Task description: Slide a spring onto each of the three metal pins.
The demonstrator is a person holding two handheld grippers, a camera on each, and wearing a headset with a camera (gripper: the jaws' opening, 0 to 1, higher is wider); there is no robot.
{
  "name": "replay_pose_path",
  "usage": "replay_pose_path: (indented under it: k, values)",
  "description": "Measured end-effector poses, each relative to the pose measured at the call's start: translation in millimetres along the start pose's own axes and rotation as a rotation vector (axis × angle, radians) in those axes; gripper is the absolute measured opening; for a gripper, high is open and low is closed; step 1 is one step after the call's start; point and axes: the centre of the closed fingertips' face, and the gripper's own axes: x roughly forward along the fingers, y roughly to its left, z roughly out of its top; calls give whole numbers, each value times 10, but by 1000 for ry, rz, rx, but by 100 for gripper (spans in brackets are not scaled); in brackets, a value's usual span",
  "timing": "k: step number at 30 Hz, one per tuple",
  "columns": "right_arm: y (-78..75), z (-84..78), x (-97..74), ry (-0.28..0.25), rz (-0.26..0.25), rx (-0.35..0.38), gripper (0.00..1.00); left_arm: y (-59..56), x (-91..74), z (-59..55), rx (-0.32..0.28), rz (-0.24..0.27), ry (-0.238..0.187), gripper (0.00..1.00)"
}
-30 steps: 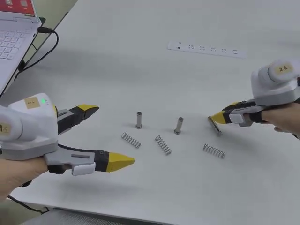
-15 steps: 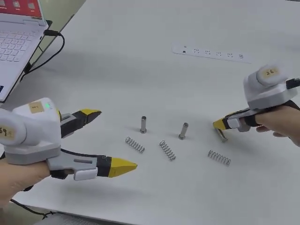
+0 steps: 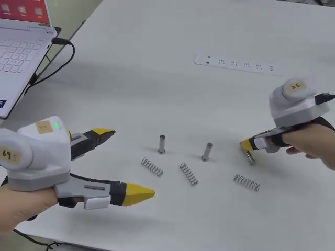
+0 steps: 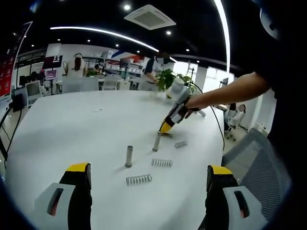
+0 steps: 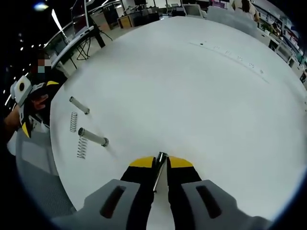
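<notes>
Yellow-tipped fingers of the left gripper stand wide apart at the near left of the white table, with nothing between them. In the left gripper view both jaws frame the work from well back.

Over on the right, the right gripper has its jaws closed on the third pin. The pin slants from the tips down toward the tabletop, and whether its lower end touches the surface cannot be told. In the right gripper view it runs along the narrow gap between the jaws, with one end poking just past the tips.

Two more pins stand upright mid-table, apart from each other and both bare: the left pin and the right pin.

Three springs lie flat on the near side of the pins. The left spring lies just near of the left pin. The middle spring lies between the two upright pins and nearer. The right spring lies near of the held pin, close to it but apart.

A power strip lies at the far right. A laptop sits at the far left edge, with a dark cable running from its side.
</notes>
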Motion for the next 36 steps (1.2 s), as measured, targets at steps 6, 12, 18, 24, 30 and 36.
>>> replay_pose_path:
  k: [6, 12, 18, 24, 30, 36]
  values:
    - [25, -4, 42, 17, -19, -4, 8, -7, 3, -11, 0, -3, 4, 98]
    - [27, -8, 57, 39, -43, -19, 7, -15, 11, -16, -2, -5, 3, 98]
    - [15, -22, 49, 52, -60, -8, 6, -24, 15, -30, -3, -7, 3, 97]
    - [17, -26, 49, 47, -62, -15, 5, -33, 11, -48, -3, -8, 8, 97]
    - [49, -46, 35, 34, -54, -35, 5, -44, 11, -48, 0, -10, 10, 97]
    - [46, -43, -47, -4, -39, -12, 5, -52, 16, -45, 2, -11, 10, 97]
